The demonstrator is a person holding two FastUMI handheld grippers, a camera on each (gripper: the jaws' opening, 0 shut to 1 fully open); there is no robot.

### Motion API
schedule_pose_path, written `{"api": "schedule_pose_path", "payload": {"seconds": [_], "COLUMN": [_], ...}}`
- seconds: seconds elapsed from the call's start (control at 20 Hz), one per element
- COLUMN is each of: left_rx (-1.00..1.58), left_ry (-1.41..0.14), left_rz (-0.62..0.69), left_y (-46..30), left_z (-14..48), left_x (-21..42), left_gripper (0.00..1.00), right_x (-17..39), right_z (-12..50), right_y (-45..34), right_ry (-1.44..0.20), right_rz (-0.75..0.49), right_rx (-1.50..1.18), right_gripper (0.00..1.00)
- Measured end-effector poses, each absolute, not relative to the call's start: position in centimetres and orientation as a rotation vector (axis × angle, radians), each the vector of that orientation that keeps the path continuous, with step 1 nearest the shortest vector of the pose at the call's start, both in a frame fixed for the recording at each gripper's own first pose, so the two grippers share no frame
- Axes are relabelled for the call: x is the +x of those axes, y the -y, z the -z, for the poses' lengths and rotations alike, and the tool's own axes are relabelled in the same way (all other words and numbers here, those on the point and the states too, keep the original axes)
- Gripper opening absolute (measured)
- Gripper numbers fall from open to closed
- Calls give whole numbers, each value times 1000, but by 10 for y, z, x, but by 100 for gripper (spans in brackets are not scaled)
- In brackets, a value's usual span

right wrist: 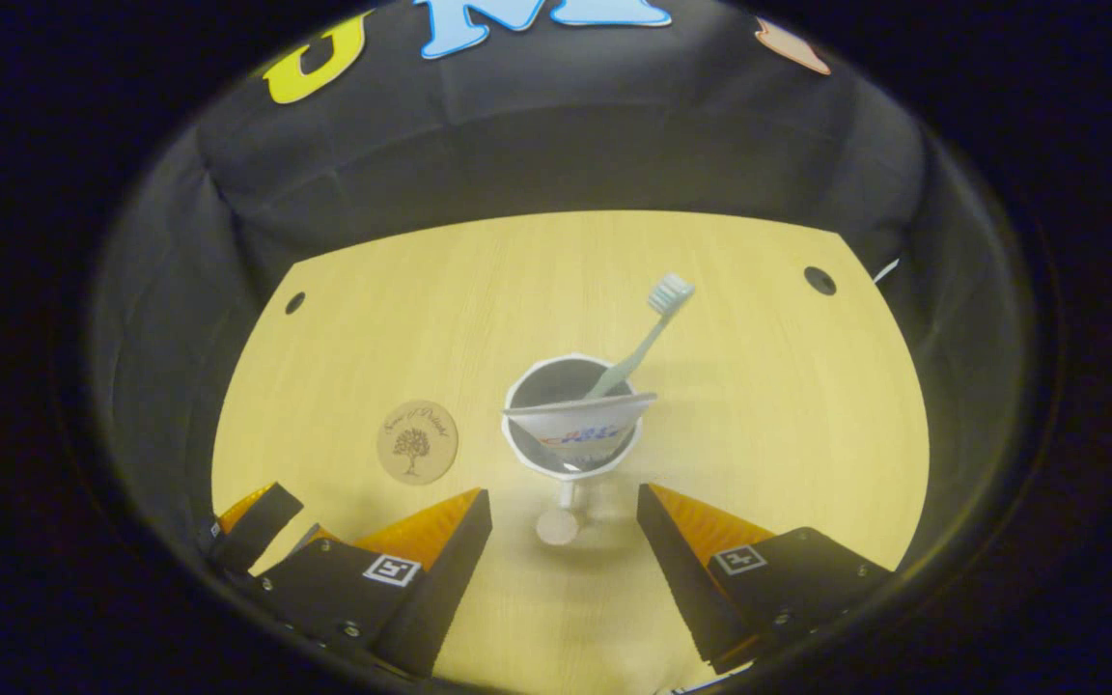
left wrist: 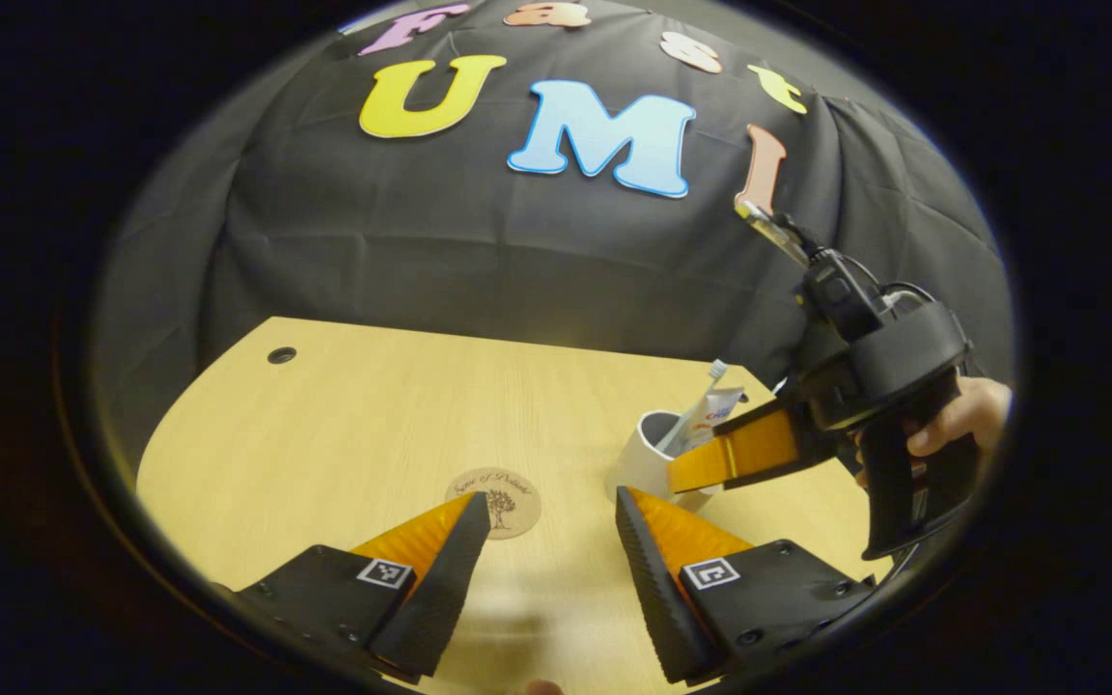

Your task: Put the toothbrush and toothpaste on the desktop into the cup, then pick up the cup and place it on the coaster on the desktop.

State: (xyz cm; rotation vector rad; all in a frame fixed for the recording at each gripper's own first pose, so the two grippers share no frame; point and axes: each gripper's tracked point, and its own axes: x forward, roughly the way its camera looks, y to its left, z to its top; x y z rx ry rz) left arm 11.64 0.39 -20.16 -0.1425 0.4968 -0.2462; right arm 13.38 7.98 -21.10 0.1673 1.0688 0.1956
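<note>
Left gripper view: my left gripper (left wrist: 552,512) hangs low over the wooden desktop (left wrist: 344,425) with its jaws spread wide and nothing between them. Just beyond its left finger lies the round coaster (left wrist: 494,501), bare, printed with a small tree. To the right stands the white cup (left wrist: 648,460), well apart from the coaster, with the toothbrush (left wrist: 701,401) and the toothpaste (left wrist: 715,415) standing in it, both leaning right. My right gripper (left wrist: 710,463) reaches in from the right, held by a hand (left wrist: 961,415); one of its fingers crosses in front of the cup — whether it touches the cup I cannot tell. Right gripper view: the right gripper (right wrist: 564,521) hovers just short of the cup (right wrist: 570,425), jaws wide open and holding nothing. I see the cup from above — the toothpaste (right wrist: 580,425) slumps across the near rim, the toothbrush (right wrist: 648,333) slants up to the right, bristles uppermost. The coaster (right wrist: 417,442) lies to the left of the cup, apart from it, and the left gripper's finger (right wrist: 252,516) shows at lower left.
</note>
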Motion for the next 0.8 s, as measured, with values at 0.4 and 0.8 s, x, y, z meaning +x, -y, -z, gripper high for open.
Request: {"api": "schedule_pose_path", "payload": {"seconds": [0.4,0.8], "left_rx": [-180,-219], "left_ry": [-533,-574], "left_rz": [228,199], "left_y": [-15,-32], "left_z": [214,226], "left_x": [115,111], "left_gripper": [87,87], "right_x": [142,154], "right_z": [245,271], "right_y": [-93,-88], "right_ry": [-1207,-1267], "right_rz": [-202,-166], "right_rx": [137,96], "right_gripper": [96,84]}}
